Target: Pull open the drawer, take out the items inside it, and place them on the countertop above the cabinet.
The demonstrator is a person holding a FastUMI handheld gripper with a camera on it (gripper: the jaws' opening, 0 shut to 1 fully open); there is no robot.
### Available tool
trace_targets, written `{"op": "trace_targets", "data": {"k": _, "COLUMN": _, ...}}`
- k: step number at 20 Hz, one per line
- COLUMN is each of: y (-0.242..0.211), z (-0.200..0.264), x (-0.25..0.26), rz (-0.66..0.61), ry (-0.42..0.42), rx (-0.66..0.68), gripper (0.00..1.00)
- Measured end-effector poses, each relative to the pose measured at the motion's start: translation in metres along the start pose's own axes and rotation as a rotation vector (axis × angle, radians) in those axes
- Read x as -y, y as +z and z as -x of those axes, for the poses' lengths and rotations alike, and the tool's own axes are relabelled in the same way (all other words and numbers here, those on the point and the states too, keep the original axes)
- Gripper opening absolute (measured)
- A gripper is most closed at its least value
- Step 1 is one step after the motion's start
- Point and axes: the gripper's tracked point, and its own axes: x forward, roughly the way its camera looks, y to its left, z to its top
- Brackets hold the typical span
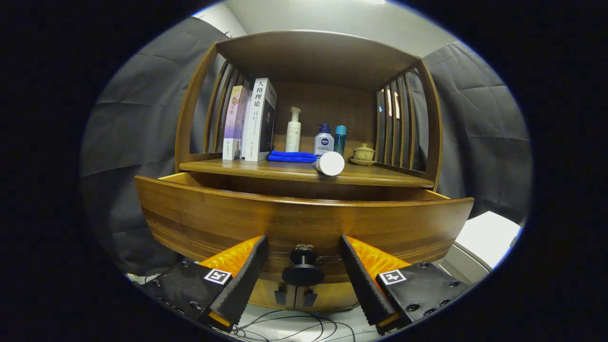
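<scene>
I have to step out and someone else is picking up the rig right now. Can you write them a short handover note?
Hand-held gripper: open, fingers on either side of the drawer knob, not pressing on it.
Drawer: already pulled out; its inside is hidden behind the front panel, so the contents cannot be told.
Countertop: carries books, a blue cloth, bottles, a white container lying on its side and a small lidded cup.
Done: drawer open.
Left: lift the gripper over the front, check inside, move any items up to the countertop.
</scene>
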Motion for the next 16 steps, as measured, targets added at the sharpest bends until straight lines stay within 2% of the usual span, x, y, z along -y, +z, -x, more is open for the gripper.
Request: {"op": "trace_targets", "data": {"k": 16, "y": 0.011, "z": -0.053, "x": 0.002, "rz": -0.002, "ry": 0.017, "rx": 0.008, "gripper": 0.97}}
